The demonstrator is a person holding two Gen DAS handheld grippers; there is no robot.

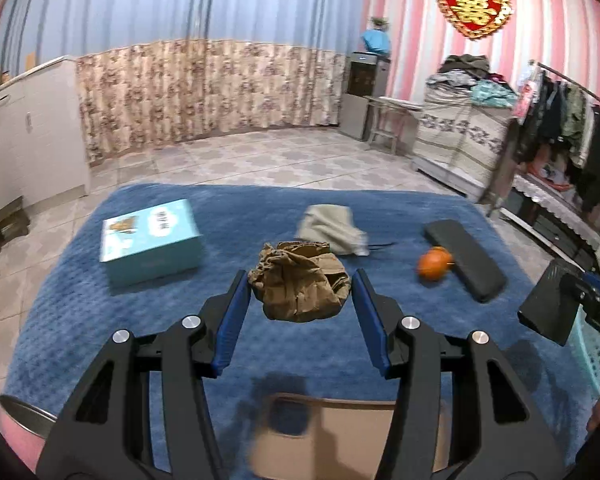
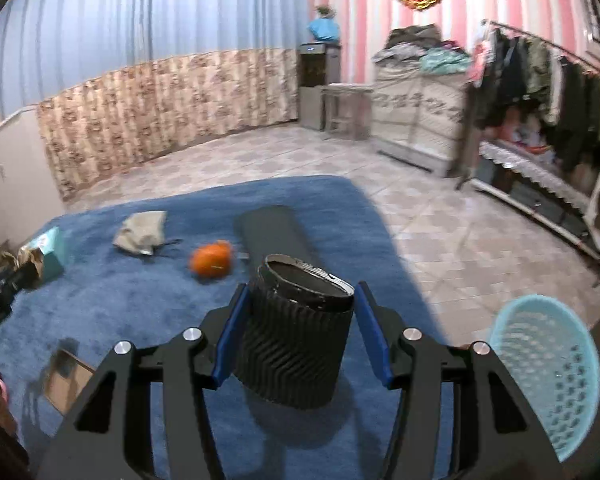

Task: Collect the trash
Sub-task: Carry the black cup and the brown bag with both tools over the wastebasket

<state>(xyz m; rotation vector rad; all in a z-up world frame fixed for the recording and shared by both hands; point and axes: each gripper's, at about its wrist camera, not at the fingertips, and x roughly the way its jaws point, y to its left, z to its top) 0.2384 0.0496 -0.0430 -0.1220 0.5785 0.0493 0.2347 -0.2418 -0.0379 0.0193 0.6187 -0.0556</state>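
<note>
My left gripper (image 1: 300, 280) is shut on a crumpled brown paper bag (image 1: 300, 292), which hangs above the blue blanket (image 1: 100, 320). My right gripper (image 2: 302, 290) is shut on a black ribbed paper cup (image 2: 296, 344), rim up and tilted, lifted clear of the blanket (image 2: 120, 300) with its shadow below. In the left wrist view that cup (image 1: 548, 308) shows at the right edge. In the right wrist view the paper bag (image 2: 30, 258) appears at the far left. A perforated teal basket (image 2: 548, 372) stands on the floor to the right.
On the blanket lie a teal box (image 1: 152, 240), a grey crumpled cloth (image 1: 332, 228), an orange (image 1: 434, 264) and a flat black case (image 1: 466, 260). An open cardboard box (image 1: 340, 432) sits near me. Tiled floor, cabinets and a clothes rack (image 2: 540, 80) surround the blanket.
</note>
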